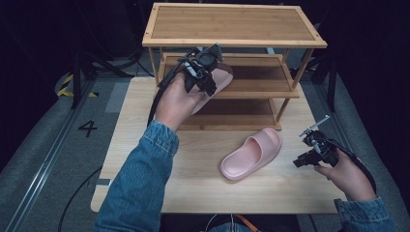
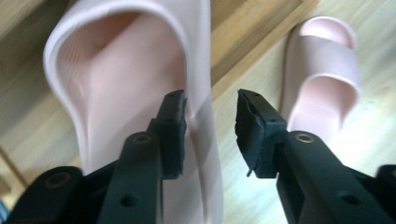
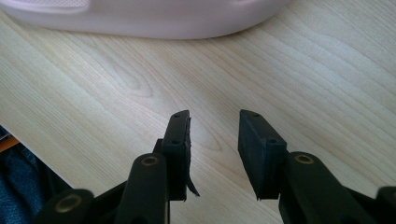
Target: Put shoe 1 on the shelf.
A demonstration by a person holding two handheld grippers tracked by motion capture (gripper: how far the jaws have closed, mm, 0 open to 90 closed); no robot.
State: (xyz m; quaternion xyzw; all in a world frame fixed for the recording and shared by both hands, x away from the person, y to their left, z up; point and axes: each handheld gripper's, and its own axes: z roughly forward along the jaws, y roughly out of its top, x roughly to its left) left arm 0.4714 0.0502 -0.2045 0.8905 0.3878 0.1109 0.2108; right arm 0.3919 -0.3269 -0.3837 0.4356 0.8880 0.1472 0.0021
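So our left gripper (image 1: 205, 65) sat up at the middle shelf (image 1: 261, 77) of the bamboo rack (image 1: 232, 29), jaws parted with a clear gap, one jaw inside the pink slipper (image 2: 140, 74) and the other outside its side wall; we couldn't tell whether the pads actually touched the wall, so grip looked loose or released. That slipper lay on the middle shelf's left part, likely so the pair would be stored side by side, which we judged only from the layout. Our right gripper (image 1: 312, 147) hovered low over the table (image 1: 203, 193) near its right edge, jaws apart and holding nothing, just beside the second slipper (image 1: 251, 153), which lay flat on the table in front of the rack, strap up. Table was pale wood-grain laminate, smooth. Beyond it: grey floor, a painted "4" (image 1: 87, 127), yellow-black tape (image 1: 65, 84), dark surroundings.
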